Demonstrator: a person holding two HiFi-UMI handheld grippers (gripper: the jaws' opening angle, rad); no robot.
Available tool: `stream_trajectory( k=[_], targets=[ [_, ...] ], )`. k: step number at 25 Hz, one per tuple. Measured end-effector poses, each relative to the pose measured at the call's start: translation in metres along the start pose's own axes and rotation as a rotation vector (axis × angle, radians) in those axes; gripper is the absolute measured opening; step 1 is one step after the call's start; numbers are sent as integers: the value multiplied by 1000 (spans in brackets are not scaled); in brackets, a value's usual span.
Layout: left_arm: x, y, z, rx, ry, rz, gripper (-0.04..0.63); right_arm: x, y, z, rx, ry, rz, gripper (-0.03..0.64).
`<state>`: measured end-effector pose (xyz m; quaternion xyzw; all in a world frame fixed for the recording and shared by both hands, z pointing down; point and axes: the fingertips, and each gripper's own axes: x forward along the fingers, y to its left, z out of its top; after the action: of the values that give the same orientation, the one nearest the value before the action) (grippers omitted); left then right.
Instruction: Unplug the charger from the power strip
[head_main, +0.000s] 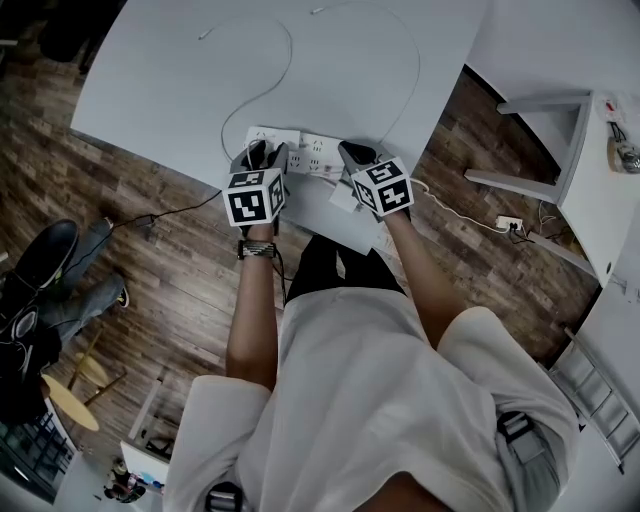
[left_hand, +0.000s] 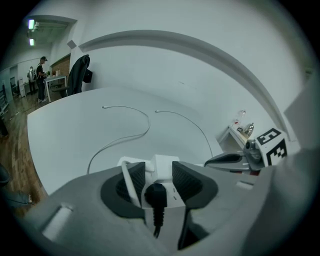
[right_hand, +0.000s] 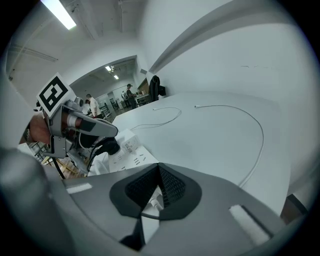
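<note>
Left gripper view shows the white power strip (left_hand: 173, 198) low in the middle, with a square white charger (left_hand: 162, 166) and a black plug (left_hand: 155, 194) stuck in it. The left gripper (left_hand: 158, 173) has its jaws apart, one on each side of the charger, and the black plug hides the charger's bottom. In the right gripper view, the right gripper (right_hand: 159, 175) is pinched tight on a white cord (right_hand: 154, 201) low in the frame, and it is hard to see where the cord goes.
</note>
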<state>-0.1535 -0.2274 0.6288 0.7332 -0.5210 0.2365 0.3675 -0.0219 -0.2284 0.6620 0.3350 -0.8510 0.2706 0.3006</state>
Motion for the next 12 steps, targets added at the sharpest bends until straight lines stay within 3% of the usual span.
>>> stream_trajectory(
  k=[5, 12],
  targets=[
    [-8, 8, -2, 0, -5, 23, 169, -3, -1, 3, 61, 0, -20, 2],
    [-27, 21, -18, -1, 20, 43, 206, -40, -2, 41, 53, -129, -80, 2]
  ],
)
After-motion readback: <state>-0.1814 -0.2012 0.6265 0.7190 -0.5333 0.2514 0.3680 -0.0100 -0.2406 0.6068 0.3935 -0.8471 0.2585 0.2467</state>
